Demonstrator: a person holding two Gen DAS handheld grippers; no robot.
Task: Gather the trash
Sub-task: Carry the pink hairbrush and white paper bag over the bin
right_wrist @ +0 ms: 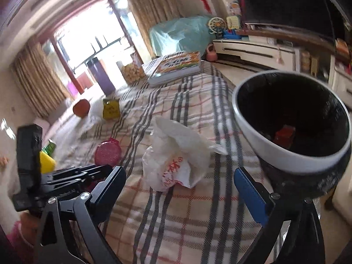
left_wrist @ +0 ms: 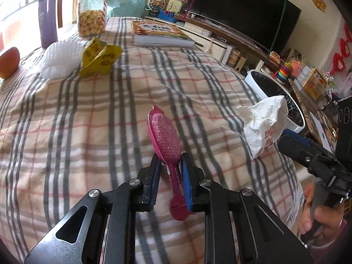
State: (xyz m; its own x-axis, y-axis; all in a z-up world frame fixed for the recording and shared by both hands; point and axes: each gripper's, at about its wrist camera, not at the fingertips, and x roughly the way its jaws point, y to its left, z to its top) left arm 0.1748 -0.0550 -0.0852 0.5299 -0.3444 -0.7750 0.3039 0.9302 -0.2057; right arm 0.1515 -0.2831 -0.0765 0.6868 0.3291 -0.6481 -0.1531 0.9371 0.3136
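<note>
My left gripper (left_wrist: 170, 161) is shut on a flat pink wrapper (left_wrist: 165, 136), held on edge above the plaid blanket (left_wrist: 110, 110). The wrapper also shows in the right wrist view (right_wrist: 107, 154). A crumpled white bag (left_wrist: 264, 125) lies near the blanket's right edge; in the right wrist view it (right_wrist: 173, 158) sits just ahead of my right gripper (right_wrist: 178, 180), which is open and empty. A white trash bin with a black liner (right_wrist: 292, 154) stands at the right, holding a red item (right_wrist: 285, 135). A yellow crumpled box (left_wrist: 99, 58) and white foam netting (left_wrist: 59, 59) lie farther back.
An orange fruit (left_wrist: 8, 62), a purple cup (left_wrist: 47, 17), a cookie jar (left_wrist: 92, 13) and a book (left_wrist: 158, 32) sit at the blanket's far end. A TV (left_wrist: 242, 8) on a low cabinet is to the right, with toys around it.
</note>
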